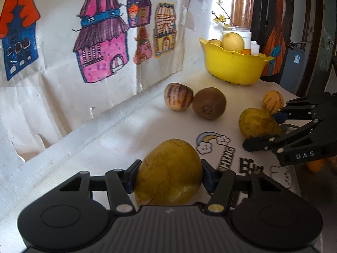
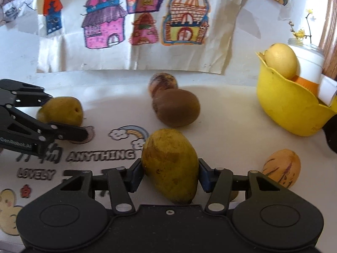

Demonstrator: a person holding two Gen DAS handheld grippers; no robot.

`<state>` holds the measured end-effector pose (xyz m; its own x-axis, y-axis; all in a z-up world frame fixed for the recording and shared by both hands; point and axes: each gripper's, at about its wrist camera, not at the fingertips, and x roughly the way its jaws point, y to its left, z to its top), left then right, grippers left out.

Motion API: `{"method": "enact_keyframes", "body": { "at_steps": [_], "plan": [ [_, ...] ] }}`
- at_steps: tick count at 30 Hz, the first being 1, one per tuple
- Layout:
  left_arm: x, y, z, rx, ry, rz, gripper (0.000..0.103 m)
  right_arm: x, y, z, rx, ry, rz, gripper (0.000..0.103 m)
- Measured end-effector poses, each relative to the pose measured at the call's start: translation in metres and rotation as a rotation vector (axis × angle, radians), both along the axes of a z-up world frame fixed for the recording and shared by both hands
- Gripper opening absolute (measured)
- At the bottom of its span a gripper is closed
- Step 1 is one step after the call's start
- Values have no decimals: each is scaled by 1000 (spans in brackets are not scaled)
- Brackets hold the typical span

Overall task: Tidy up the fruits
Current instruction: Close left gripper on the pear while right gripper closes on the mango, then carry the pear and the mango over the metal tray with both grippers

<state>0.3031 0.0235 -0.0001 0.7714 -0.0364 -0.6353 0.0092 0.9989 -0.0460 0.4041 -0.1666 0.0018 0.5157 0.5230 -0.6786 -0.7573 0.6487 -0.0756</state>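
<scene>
My left gripper (image 1: 168,176) is shut on a yellow-green mango (image 1: 168,172) just above the table; the same pair shows in the right wrist view, gripper (image 2: 69,119) and mango (image 2: 62,110). My right gripper (image 2: 170,175) is shut on a second mango (image 2: 170,164); it also shows in the left wrist view, gripper (image 1: 261,128) and mango (image 1: 258,123). A kiwi (image 2: 177,107) and a striped pepino melon (image 2: 163,83) lie mid-table. Another striped pepino (image 2: 282,166) lies to the right. A yellow bowl (image 2: 284,103) holds a pale yellow fruit (image 2: 281,60).
A white jar (image 2: 309,65) with yellow flowers stands behind the bowl. Paper house drawings (image 2: 143,27) hang on the wall at the back. The tablecloth (image 2: 99,156) carries printed cartoons and lettering. A dark door (image 1: 294,31) lies beyond the table's right end.
</scene>
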Motion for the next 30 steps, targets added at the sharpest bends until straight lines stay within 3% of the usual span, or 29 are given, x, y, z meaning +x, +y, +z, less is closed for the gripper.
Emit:
{"method": "enact_keyframes", "body": {
  "at_steps": [14, 23, 30],
  "plan": [
    [-23, -26, 18, -98, 11, -53, 62, -38, -41, 37, 213, 83, -54, 55],
    [-37, -70, 31, -124, -8, -157, 62, -80, -96, 59, 234, 66, -134, 55],
    [-40, -109, 28, -126, 3, -232, 62, -112, -145, 45, 190, 74, -211, 55]
  ]
}}
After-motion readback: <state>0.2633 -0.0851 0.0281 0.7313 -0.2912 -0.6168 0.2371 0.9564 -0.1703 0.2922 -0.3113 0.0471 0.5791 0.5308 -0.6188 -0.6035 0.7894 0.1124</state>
